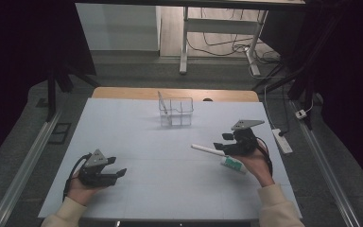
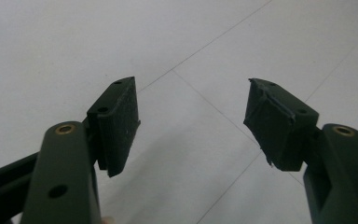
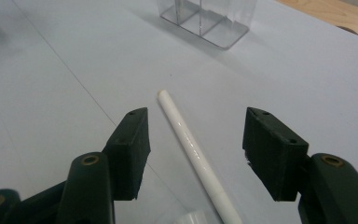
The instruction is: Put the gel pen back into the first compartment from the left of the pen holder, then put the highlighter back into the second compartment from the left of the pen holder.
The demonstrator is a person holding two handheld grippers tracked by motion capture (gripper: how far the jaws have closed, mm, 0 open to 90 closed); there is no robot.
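Observation:
A thin white rod (image 1: 207,150) lies flat on the white table (image 1: 160,179), right of centre. My right gripper (image 1: 222,141) hovers over its near end. In the right gripper view the rod (image 3: 196,154) runs between the two jaws of that gripper (image 3: 196,135), which stand open with a gap on either side of it. Under the right hand lies a white tube with a green label (image 1: 232,164). My left gripper (image 1: 117,166) rests at the table's front left. In its own view the left gripper (image 2: 191,126) is open with only bare table between the pads.
A clear plastic compartment box (image 1: 176,111) stands at the back middle of the table, also ahead in the right gripper view as the clear box (image 3: 209,18). A power strip (image 1: 282,140) lies on the floor beyond the right edge. A desk frame (image 1: 184,42) stands behind the table.

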